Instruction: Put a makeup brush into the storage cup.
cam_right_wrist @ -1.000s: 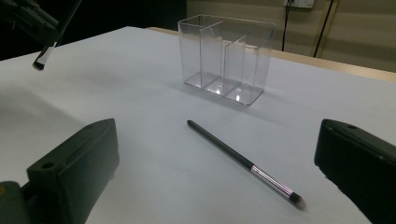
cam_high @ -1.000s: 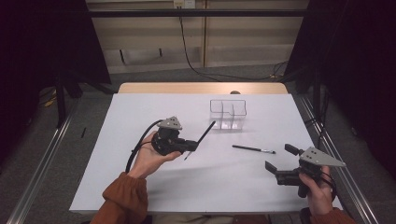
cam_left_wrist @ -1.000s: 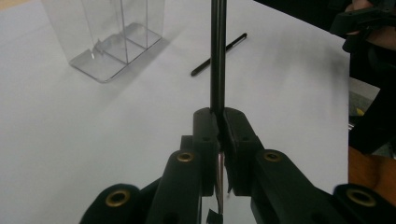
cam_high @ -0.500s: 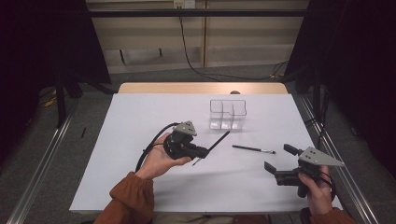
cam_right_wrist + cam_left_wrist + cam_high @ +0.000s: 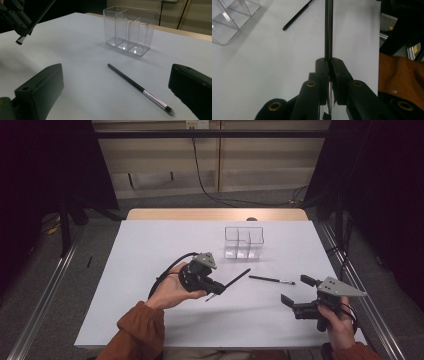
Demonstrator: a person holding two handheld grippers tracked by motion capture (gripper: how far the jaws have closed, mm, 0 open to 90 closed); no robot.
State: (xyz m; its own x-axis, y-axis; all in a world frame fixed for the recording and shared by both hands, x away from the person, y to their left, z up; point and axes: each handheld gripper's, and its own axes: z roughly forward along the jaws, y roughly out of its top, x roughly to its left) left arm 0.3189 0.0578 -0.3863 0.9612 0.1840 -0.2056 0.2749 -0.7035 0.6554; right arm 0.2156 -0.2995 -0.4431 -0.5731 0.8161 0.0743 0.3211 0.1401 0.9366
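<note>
Left gripper (image 5: 216, 289): jaws clamped on a black brush (image 5: 235, 281). Right gripper (image 5: 296, 293): jaws wide, nothing between. Second brush (image 5: 271, 280) lies near clear organizer (image 5: 243, 242).

Brush (image 5: 271, 280) on table (image 5: 150, 250), before organizer (image 5: 243, 242).

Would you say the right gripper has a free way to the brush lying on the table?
Probably yes. The right gripper stands open beside the brush, which lies alone on the white table; the clear organizer sits farther back, and the left gripper is off to the side, shut on another brush.
</note>
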